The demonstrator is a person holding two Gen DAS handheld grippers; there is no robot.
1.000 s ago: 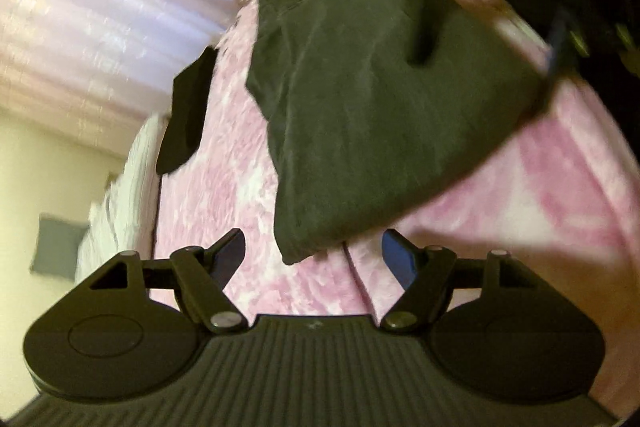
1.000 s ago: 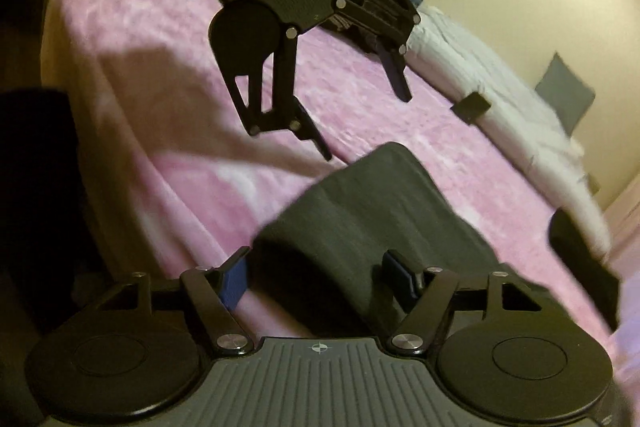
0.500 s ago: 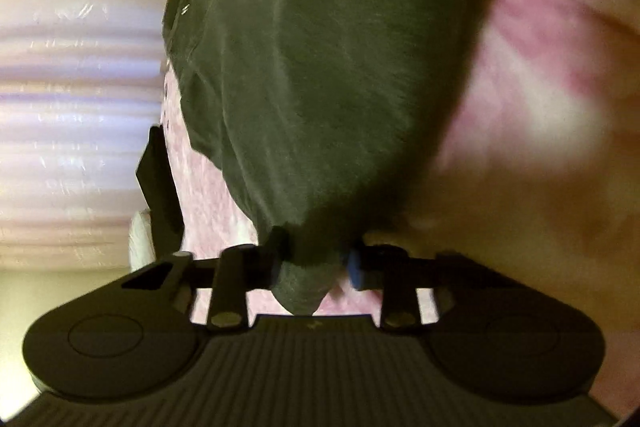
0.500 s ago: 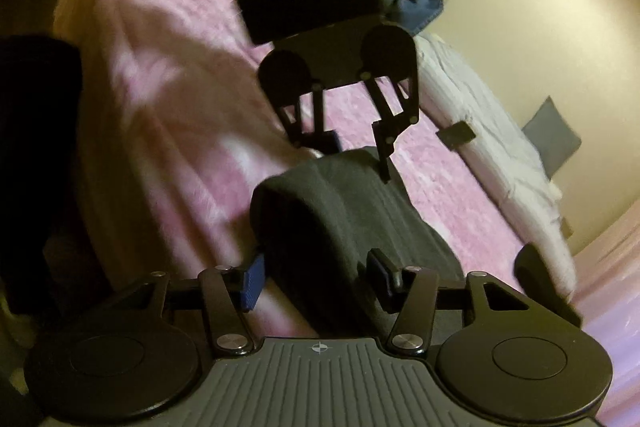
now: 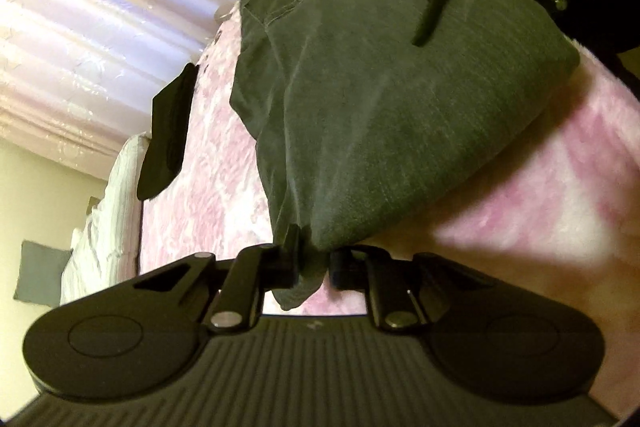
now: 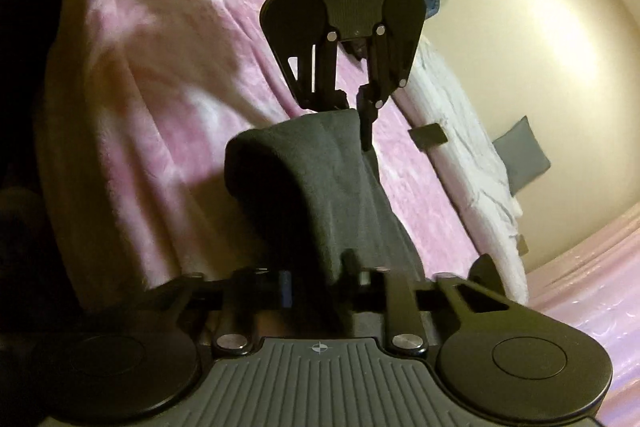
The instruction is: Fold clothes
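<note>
Between the fingers of the left claw (image 5: 314,263) a bunched corner of the dark grey jeans (image 5: 360,107) is sitting pinched, with the tip of the cloth poking out below the grip. The right claw (image 6: 316,281) is likewise clamping a gathered edge of the same garment, its jaws drawn in tight on the fabric. From each claw the jeans are running straight ahead toward the other, so the two are facing one another along the held edge, which is bulging up into a rounded fold between them. The rest of the garment, waistband and pocket stitching included, is lying on the pink bed cover (image 5: 540,211), stretching away from the left claw toward the curtain side of the bed. Both claws are equally engaged; neither is nearer in any useful sense. Judging by this, whatever move follows will turn on carrying the held edge across the garment's long axis. A small dark folded item (image 5: 168,143) is resting further up the bed, near the white pillows (image 5: 108,211). No readable brand or writing is showing; a pale mark near the waistband is too small to make out.
</note>
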